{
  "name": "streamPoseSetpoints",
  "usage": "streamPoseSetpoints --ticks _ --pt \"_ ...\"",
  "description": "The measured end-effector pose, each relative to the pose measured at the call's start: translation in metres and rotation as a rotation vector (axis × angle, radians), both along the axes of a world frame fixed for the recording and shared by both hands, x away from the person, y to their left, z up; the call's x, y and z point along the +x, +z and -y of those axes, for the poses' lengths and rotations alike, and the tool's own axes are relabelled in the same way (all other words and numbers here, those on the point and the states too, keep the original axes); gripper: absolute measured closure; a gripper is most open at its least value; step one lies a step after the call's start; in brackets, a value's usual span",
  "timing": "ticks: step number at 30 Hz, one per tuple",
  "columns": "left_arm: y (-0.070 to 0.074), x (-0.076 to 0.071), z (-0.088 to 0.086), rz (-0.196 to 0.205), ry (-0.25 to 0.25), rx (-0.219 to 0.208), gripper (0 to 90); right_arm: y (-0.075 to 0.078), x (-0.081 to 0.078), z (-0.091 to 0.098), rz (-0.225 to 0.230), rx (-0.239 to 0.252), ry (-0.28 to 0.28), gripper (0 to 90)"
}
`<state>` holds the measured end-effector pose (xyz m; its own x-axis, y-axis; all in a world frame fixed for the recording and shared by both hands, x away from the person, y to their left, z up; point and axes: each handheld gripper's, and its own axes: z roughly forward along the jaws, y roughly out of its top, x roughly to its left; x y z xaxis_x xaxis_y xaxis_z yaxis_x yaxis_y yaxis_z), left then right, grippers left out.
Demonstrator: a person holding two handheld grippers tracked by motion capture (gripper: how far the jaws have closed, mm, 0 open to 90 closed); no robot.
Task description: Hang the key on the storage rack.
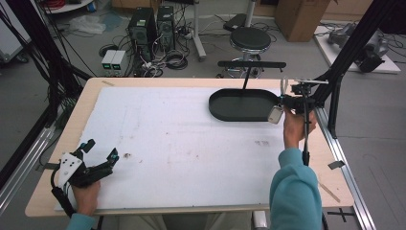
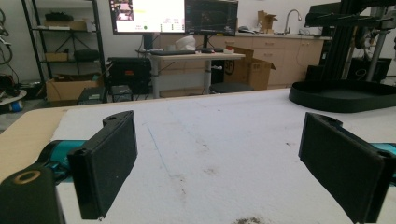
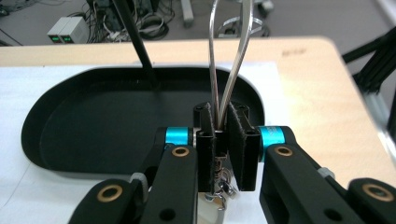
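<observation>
High view: a wooden table (image 1: 335,189) carries a white foam-like sheet (image 1: 182,143), matte and scuffed with dark smudges; no readable writing on it. A black oval tray (image 1: 242,105) with a raised rim sits at the sheet's far right, a thin black rod (image 1: 246,78) standing in it. The left gripper (image 1: 101,152) rests near the table's front left corner, jaws spread apart, nothing between them, the left hand (image 1: 86,195) behind it. The right gripper (image 1: 283,98) is held at the tray's right end by the right hand (image 1: 297,127), teal sleeve (image 1: 293,191) below; a small pale tag (image 1: 275,115) hangs just under it, its lettering too small to read. Left gripper view: two flat black padded jaws stand wide apart over the speckled sheet, with the tray (image 2: 345,95) well off at the right. Screens glow on a desk far behind, text illegible. Right gripper view: the jaws are pinched together on a thin shiny metal loop (image 3: 229,56), two bright bands rising and bowing apart above the pads. The loop stands over the tray's (image 3: 93,121) near right rim; the tray looks smooth, dull black plastic.
</observation>
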<state>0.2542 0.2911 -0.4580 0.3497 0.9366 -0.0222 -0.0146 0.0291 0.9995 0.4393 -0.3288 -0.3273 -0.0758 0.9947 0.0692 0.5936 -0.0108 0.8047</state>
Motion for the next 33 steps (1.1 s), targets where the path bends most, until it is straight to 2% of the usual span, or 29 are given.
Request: streamPoseSetpoints --ticks 4,6,8,17,20,33 --pt "0.000 0.000 0.000 -0.003 -0.001 0.000 11.9 0.008 0.003 -0.001 0.044 -0.006 0.006 82.5" --pt "0.000 0.000 0.000 -0.004 -0.001 0.000 11.9 0.011 0.006 -0.002 0.041 -0.012 0.000 82.5" --pt "0.000 0.000 0.000 -0.004 -0.001 0.000 11.9 0.013 0.008 -0.003 0.063 -0.017 0.006 82.5" --pt "0.000 0.000 0.000 -0.002 -0.001 0.000 11.9 0.014 0.018 -0.006 0.109 -0.026 0.002 82.4" --pt "0.000 0.000 0.000 -0.001 0.000 -0.001 11.9 0.012 0.021 -0.005 0.102 -0.039 0.003 82.5" --pt "0.000 -0.001 0.000 0.002 0.001 0.004 11.9 0.004 0.030 -0.001 0.109 -0.019 0.002 82.4"
